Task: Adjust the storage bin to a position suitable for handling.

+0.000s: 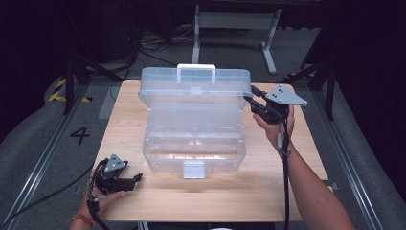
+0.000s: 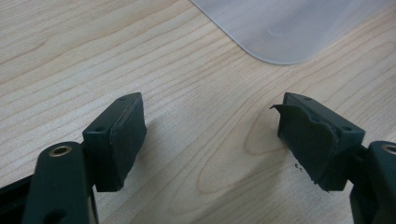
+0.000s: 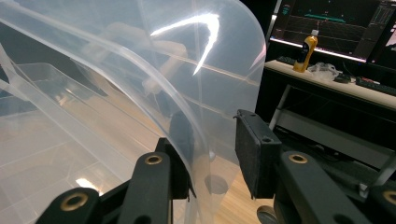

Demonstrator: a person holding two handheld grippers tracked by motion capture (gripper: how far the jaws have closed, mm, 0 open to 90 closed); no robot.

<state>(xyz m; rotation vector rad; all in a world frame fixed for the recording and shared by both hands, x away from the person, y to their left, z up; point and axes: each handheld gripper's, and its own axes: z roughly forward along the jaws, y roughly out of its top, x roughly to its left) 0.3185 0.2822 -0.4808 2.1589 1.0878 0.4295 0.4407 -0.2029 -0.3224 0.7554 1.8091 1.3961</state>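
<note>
A clear plastic storage box point(image 1: 194, 143) stands in the middle of the wooden table point(image 1: 297, 158), its lid point(image 1: 194, 86) raised upright at the back. A white latch point(image 1: 193, 168) hangs at its front. My right gripper point(image 1: 251, 99) is at the lid's upper right corner. In the right gripper view the jaws point(image 3: 212, 154) straddle the lid's curved edge point(image 3: 187, 70): one pad lies behind the wall, the other stands off from it. My left gripper point(image 1: 138, 177) rests open at the table's front left, over bare wood point(image 2: 210, 140), a box corner point(image 2: 280, 28) ahead.
The lid's white handle point(image 1: 196, 67) points away at the back. A white desk frame point(image 1: 234, 24) stands on the floor behind the table. In the right gripper view, a desk farther off holds a yellow bottle point(image 3: 307, 46) below a monitor point(image 3: 336, 23).
</note>
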